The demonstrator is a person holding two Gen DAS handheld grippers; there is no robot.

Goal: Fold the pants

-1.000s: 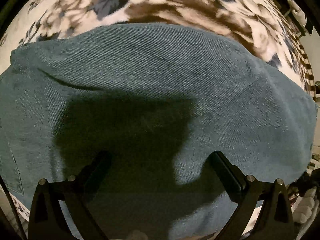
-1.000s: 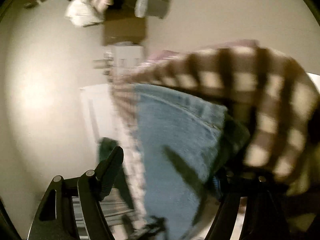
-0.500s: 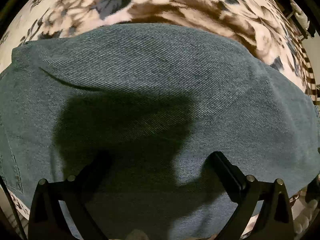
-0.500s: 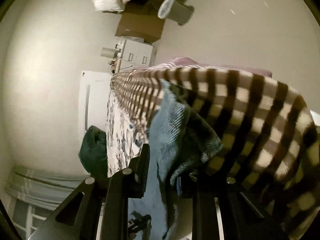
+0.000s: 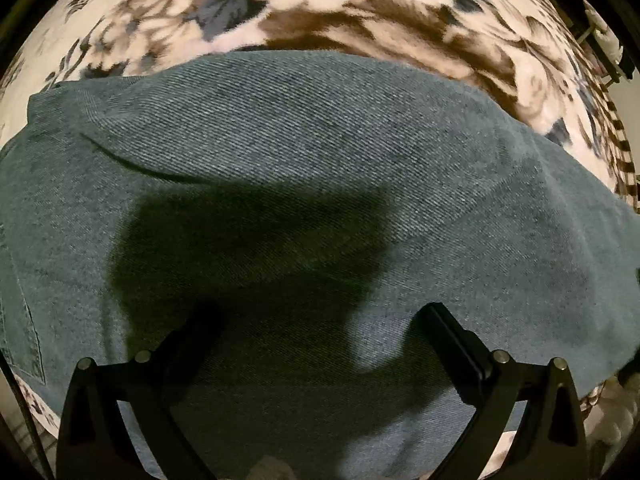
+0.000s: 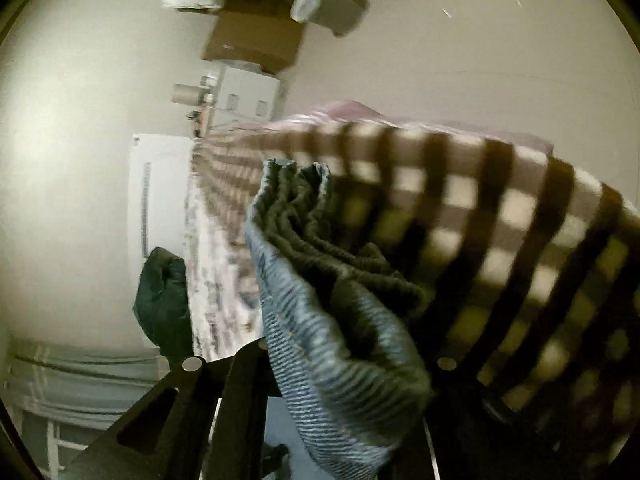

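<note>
Pants: blue denim, lying spread on the floral blanket. In the left wrist view the denim covers most of the blanket; the floral print shows only beyond the far edge of the cloth. 1 shallow crease runs across the denim on the side away from the checked border.

Left gripper: jaws wide apart, nothing between them, poised over the flat denim. Its shadow falls on the cloth just ahead of the tips. Cannot tell whether the tips touch the fabric.

Right gripper: clamped on a bunched edge of the pants. Several stacked layers fan out ahead of the jaws, next to the checked blanket edge. This view is motion-blurred; the right-hand finger is mostly hidden behind the cloth.

Handling, as judgement:
- Denim is heavy and limp, with some body. It should drape and hold a crease, not slide.
- The coarse twill ought to grip well; slip risk looks low.
- Not fragile; a firm pinch is fine.
- The weight of the hanging cloth may drag on a 1-point hold and skew the fold.

Where to hold: thick edges, i.e. hem, waistband or the folded edge. The left gripper would do best on the edge of the pants nearest it, matching the right.
</note>
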